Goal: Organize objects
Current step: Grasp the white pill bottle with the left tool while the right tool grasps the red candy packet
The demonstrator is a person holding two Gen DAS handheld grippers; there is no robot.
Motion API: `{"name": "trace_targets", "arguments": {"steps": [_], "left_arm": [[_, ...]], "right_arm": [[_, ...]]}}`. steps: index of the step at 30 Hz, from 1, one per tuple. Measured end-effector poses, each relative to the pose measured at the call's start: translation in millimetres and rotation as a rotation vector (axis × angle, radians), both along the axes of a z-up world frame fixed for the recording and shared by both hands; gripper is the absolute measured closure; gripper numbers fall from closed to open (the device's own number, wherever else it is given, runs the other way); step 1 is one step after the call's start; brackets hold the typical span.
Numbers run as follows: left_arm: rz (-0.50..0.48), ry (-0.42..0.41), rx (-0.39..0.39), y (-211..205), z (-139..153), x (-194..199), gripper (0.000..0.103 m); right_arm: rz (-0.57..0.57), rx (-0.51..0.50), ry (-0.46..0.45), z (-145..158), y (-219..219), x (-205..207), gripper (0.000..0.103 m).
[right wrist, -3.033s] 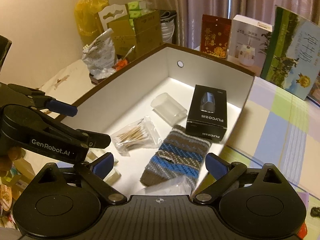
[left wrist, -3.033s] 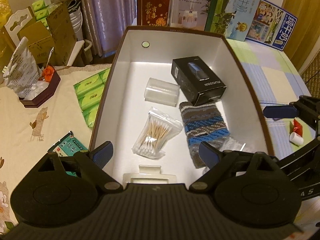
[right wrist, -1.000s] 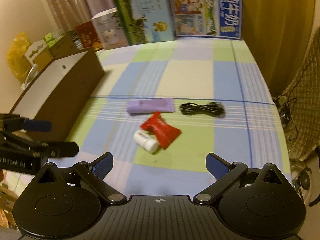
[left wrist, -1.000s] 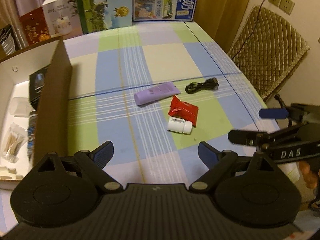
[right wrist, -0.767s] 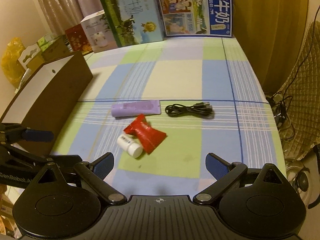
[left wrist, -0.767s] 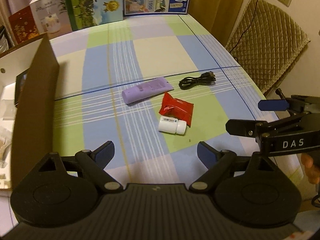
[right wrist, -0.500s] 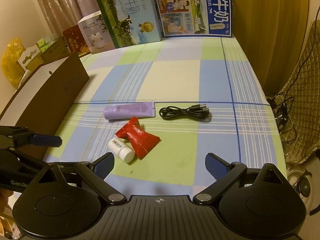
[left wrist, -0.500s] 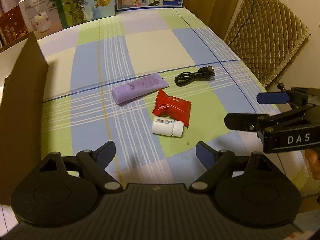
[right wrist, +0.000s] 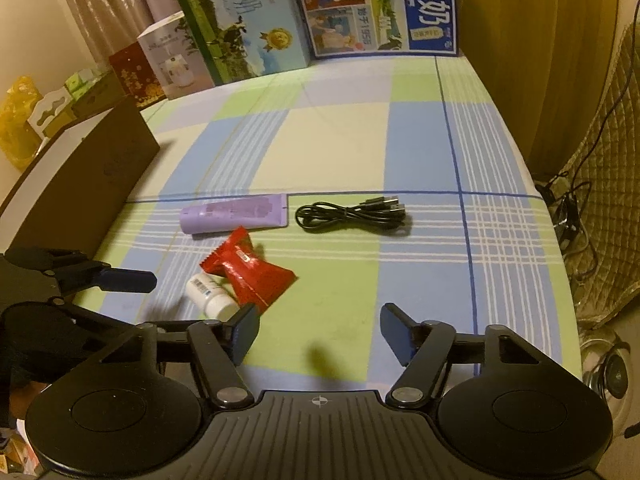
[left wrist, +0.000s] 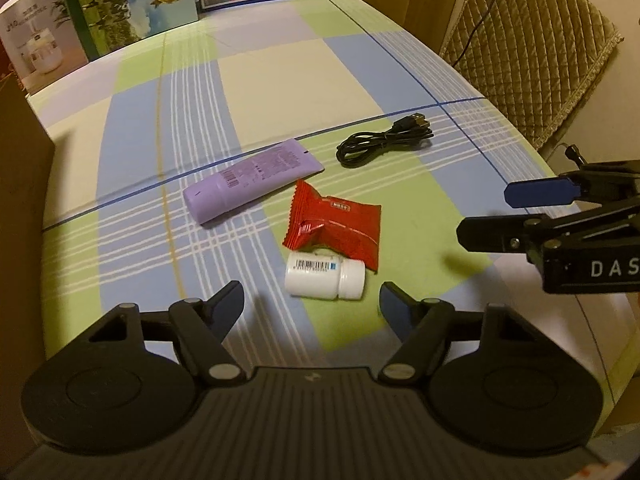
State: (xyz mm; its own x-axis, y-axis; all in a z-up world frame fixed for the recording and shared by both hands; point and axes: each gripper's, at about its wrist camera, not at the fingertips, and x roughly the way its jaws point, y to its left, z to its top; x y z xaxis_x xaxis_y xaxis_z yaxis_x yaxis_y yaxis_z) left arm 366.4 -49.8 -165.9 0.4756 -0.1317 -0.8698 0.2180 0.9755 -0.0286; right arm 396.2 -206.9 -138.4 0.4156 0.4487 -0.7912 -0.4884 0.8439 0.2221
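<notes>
On the checked tablecloth lie a white pill bottle (left wrist: pixel 325 279) on its side, a red snack packet (left wrist: pixel 334 225) touching it, a purple tube (left wrist: pixel 252 181) and a coiled black cable (left wrist: pixel 386 142). They also show in the right wrist view: the bottle (right wrist: pixel 210 295), the packet (right wrist: pixel 248 270), the tube (right wrist: pixel 234 213), the cable (right wrist: pixel 352 212). My left gripper (left wrist: pixel 312 306) is open and empty, just short of the bottle. My right gripper (right wrist: pixel 318 332) is open and empty, to the right of the bottle and packet.
The brown storage box (right wrist: pixel 76 172) stands at the left. Milk cartons and boxes (right wrist: pixel 248 28) line the far table edge. A quilted chair (left wrist: pixel 532 48) stands off the right edge, with cables on the floor (right wrist: pixel 572 208).
Both grippers have swung from above the box to the loose objects on the right and moved closer and lower toward the bottle and packet. Both stay open.
</notes>
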Motion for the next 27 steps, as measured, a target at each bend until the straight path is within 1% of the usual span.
{"name": "trace_targets", "arguments": {"steps": [4, 6, 8, 10, 11, 12, 18, 22, 27], "left_arm": [[-0.021, 0.01, 0.005, -3, -6, 8, 0.04], [-0.031, 0.016, 0.007, -4, -9, 12, 0.046], [-0.04, 0.015, 0.013, -5, -12, 14, 0.047], [-0.052, 0.01, 0.014, -6, -14, 14, 0.054], [-0.058, 0.01, 0.01, -5, -15, 14, 0.059], [-0.06, 0.011, 0.007, -5, -16, 14, 0.061], [-0.038, -0.003, -0.002, 5, -16, 10, 0.061], [0.019, 0.003, 0.0, 22, -16, 9, 0.061], [0.104, 0.013, 0.012, 47, -16, 6, 0.061]], "right_arm": [[-0.009, -0.006, 0.01, -3, -1, 5, 0.04], [-0.012, -0.008, 0.016, -5, -1, 8, 0.04], [-0.009, -0.009, 0.02, -6, -1, 10, 0.041], [-0.003, -0.006, 0.022, -7, 0, 12, 0.041], [0.002, -0.004, 0.024, -7, 1, 12, 0.041], [0.007, 0.0, 0.027, -8, 1, 14, 0.041], [0.055, 0.017, 0.026, -10, 13, 19, 0.041], [0.109, 0.014, 0.019, -12, 28, 22, 0.041], [0.215, 0.004, -0.023, -15, 55, 21, 0.041]]}}
